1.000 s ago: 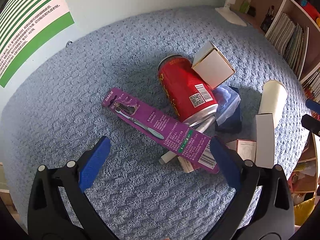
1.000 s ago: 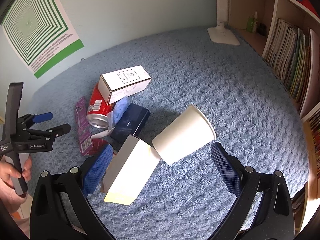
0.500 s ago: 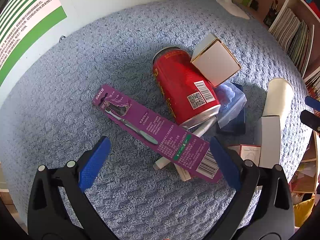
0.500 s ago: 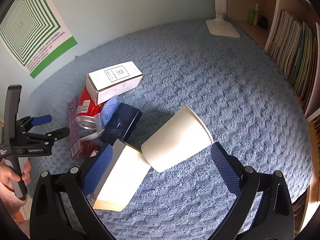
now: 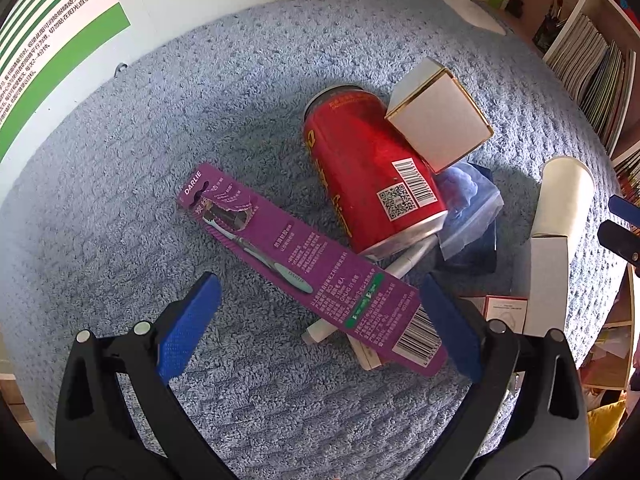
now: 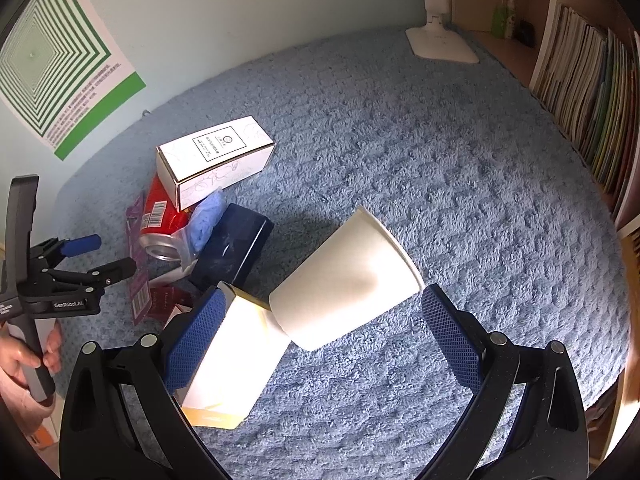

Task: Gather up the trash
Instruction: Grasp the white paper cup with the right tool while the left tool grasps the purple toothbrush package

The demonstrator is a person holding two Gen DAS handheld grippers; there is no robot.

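Trash lies in a heap on a blue carpet. My left gripper (image 5: 316,320) is open, its jaws to either side of the near end of a purple toothbrush package (image 5: 304,268). Behind it lie a red can (image 5: 368,176), a white box (image 5: 440,120) leaning on the can, a blue plastic bag (image 5: 468,204) and a dark blue box (image 6: 236,252). My right gripper (image 6: 320,336) is open over a white paper cup (image 6: 344,280) lying on its side and a white carton (image 6: 232,364). The left gripper also shows in the right wrist view (image 6: 96,256).
A bookshelf (image 6: 592,104) with books stands on the right. A white lamp base (image 6: 440,44) sits at the far edge of the carpet. A green striped poster (image 6: 56,64) hangs on the wall. A small red-and-white card box (image 5: 504,312) lies by the carton.
Both grippers have moved closer to the trash. The toothbrush package now reaches between the left jaws, and the cup and carton sit nearer the right jaws. Both stay open.
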